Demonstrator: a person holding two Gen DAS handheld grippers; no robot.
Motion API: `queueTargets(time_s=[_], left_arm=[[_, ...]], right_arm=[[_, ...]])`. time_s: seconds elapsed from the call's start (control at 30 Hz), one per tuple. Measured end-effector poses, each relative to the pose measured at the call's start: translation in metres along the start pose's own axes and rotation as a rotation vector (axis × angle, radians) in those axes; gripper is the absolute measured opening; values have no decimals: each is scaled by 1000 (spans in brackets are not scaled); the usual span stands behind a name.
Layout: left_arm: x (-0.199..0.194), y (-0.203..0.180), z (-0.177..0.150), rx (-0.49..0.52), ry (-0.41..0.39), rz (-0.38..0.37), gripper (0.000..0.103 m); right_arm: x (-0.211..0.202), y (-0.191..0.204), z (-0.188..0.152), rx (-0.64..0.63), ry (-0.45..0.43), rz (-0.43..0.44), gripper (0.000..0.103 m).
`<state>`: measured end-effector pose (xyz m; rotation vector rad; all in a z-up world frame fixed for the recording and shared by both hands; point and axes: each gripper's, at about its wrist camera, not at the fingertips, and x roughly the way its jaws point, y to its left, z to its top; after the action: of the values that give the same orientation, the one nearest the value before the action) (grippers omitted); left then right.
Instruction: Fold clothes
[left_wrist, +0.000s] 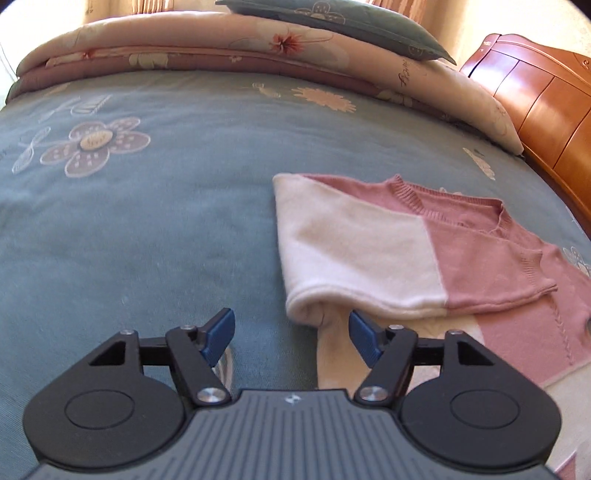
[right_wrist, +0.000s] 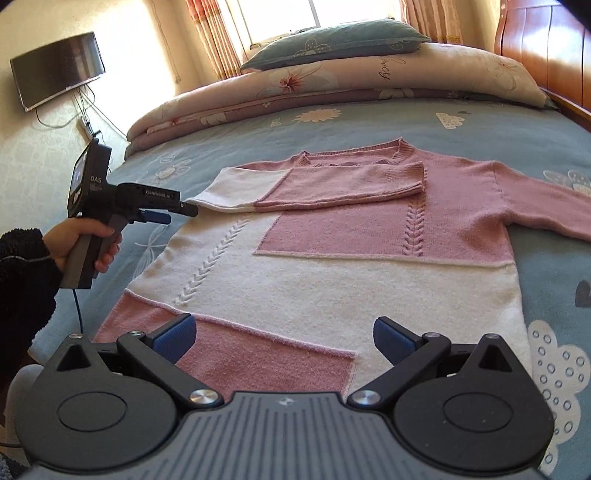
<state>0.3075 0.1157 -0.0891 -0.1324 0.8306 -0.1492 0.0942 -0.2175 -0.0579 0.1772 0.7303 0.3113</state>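
Both tongs gape empty: left tongs (left_wrist: 291, 334) beside the sweater's (right_wrist: 332, 280) folded sleeve (left_wrist: 354, 251), right tongs (right_wrist: 284, 341) over its hem.

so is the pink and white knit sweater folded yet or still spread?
Partly folded. One sleeve lies across the chest of the pink and white knit sweater; the other sleeve is still stretched out on the blue floral bedspread, body flat.
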Motion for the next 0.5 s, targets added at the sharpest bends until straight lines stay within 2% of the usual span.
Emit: queueTargets(time_s=[0.1, 0.3, 0.43, 0.5], left_arm=[[5, 1, -6, -1, -52, 13, 68], [12, 10, -8, -62, -115, -15, 71], [16, 5, -11, 19, -136, 58, 73], [17, 4, -13, 46, -146, 74, 75]], right_arm=[[5, 3, 7, -8, 11, -15, 103], [19, 4, 25, 17, 41, -4, 103], [29, 13, 42, -42, 57, -28, 103], [35, 12, 54, -40, 58, -8, 103]])
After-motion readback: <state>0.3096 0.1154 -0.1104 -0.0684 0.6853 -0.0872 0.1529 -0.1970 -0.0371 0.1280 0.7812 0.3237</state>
